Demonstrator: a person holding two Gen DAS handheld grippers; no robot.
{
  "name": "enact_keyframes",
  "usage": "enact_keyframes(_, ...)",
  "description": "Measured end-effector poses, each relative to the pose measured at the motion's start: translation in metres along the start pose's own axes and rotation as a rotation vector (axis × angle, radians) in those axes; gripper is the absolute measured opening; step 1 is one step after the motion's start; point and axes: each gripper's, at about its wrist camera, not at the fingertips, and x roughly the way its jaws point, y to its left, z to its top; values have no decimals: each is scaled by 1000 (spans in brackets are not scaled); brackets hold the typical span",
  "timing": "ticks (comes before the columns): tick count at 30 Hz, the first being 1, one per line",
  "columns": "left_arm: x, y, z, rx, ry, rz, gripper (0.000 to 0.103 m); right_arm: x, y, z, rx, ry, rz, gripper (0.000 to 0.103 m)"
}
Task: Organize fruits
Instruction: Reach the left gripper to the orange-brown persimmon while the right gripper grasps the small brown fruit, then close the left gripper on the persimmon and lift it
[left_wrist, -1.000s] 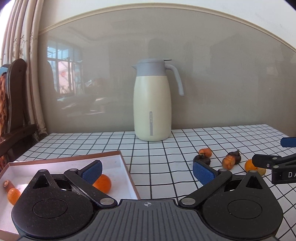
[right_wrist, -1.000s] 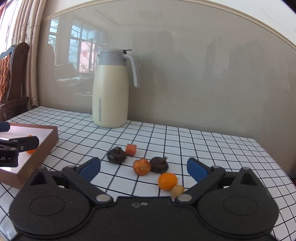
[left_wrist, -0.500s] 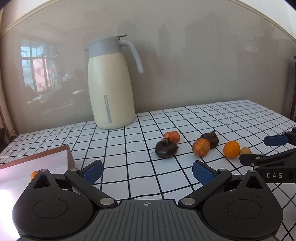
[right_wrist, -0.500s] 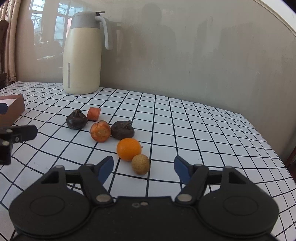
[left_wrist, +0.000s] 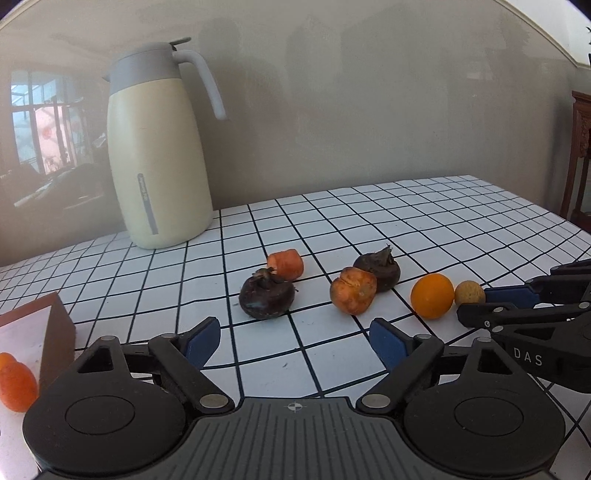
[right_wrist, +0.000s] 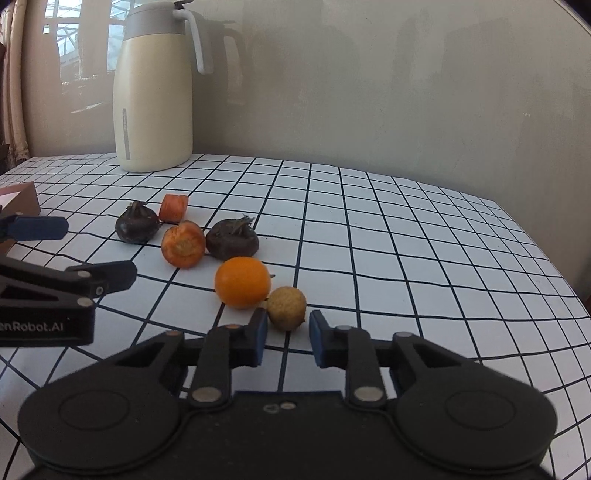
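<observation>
Several fruits lie on the checked tablecloth: a dark round one (left_wrist: 266, 297) (right_wrist: 137, 225), a small orange piece (left_wrist: 286, 263) (right_wrist: 173, 207), a cut orange piece (left_wrist: 352, 290) (right_wrist: 183, 244), a second dark one (left_wrist: 378, 267) (right_wrist: 232, 240), an orange (left_wrist: 432, 295) (right_wrist: 242, 282) and a small tan fruit (left_wrist: 469, 293) (right_wrist: 286, 307). My right gripper (right_wrist: 286, 334) is open, its pads narrowed just in front of the tan fruit. My left gripper (left_wrist: 293, 339) is open and empty, near the dark fruit. An orange fruit (left_wrist: 14, 380) lies in the box (left_wrist: 55, 332).
A cream thermos jug (left_wrist: 159, 147) (right_wrist: 155, 88) stands at the back of the table. The box corner (right_wrist: 22, 195) is at the left. The table edge runs along the right. A wall closes the back.
Both grippers have moved right and forward, from the box towards the fruits. The right gripper's fingers have narrowed around the space before the tan fruit.
</observation>
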Motion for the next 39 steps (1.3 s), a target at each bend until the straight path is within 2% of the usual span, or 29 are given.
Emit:
enact_keyframes(6,22,-25,14,50,9,-41,83,6,-13,3,23,3,-4,14)
enact_keyframes(11,38,-38,18,64,29,-53,78,12,-19,6,22,1,-3,19)
enact_keyframes(15,50,-39,23,47,68,-63,63,22,-24,13,22,4,11,18)
enact_keyframes(19,54,-41,25,37,69,-95,47,24,-26,14,22,5,18,18)
enact_keyframes(20,54,-42,26,40,67,-91,45,24,-25,14,20,5,18,20)
enact_keyframes(22,54,-45,26,50,63,-87,37,23,-26,13,21,5,16,19)
enact_keyframes(26,49,-44,24,44,61,-97,37,21,-28,13,38,12,22,17)
enact_keyframes(39,11,-39,7,40,36,-81,37,-2,-24,3,32,19,-20,17)
